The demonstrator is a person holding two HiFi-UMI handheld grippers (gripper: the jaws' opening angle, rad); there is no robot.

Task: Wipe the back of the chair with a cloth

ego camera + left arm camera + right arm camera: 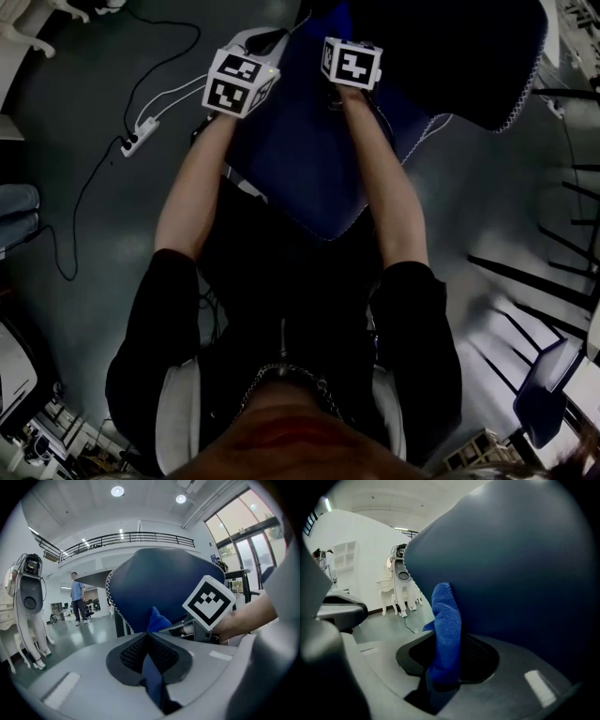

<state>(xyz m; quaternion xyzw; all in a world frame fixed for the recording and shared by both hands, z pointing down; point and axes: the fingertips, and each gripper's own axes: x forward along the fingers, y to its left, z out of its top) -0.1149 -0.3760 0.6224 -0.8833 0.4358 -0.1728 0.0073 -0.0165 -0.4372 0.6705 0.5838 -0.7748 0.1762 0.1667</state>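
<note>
The chair's dark navy back (pixel 441 56), edged with white stitching, stands just ahead of me. It fills the middle of the left gripper view (pixel 159 581) and most of the right gripper view (pixel 515 573). A lighter blue part of the chair (pixel 309 169) lies below my forearms. My left gripper (pixel 242 82) is shut on a blue cloth, whose tip (pixel 157 619) pokes up past the jaws close to the chair back. My right gripper (pixel 352 63) is shut on a fold of the same blue cloth (pixel 446 625), which stands up against the chair back. The right gripper's marker cube (pixel 208 601) shows beside the left jaws.
A white power strip (pixel 139 139) with cables lies on the grey floor to the left. Black chair legs (pixel 534 281) and a blue seat (pixel 544 384) stand at the right. A white humanoid robot (pixel 29 592) and a person (pixel 77 597) are farther off.
</note>
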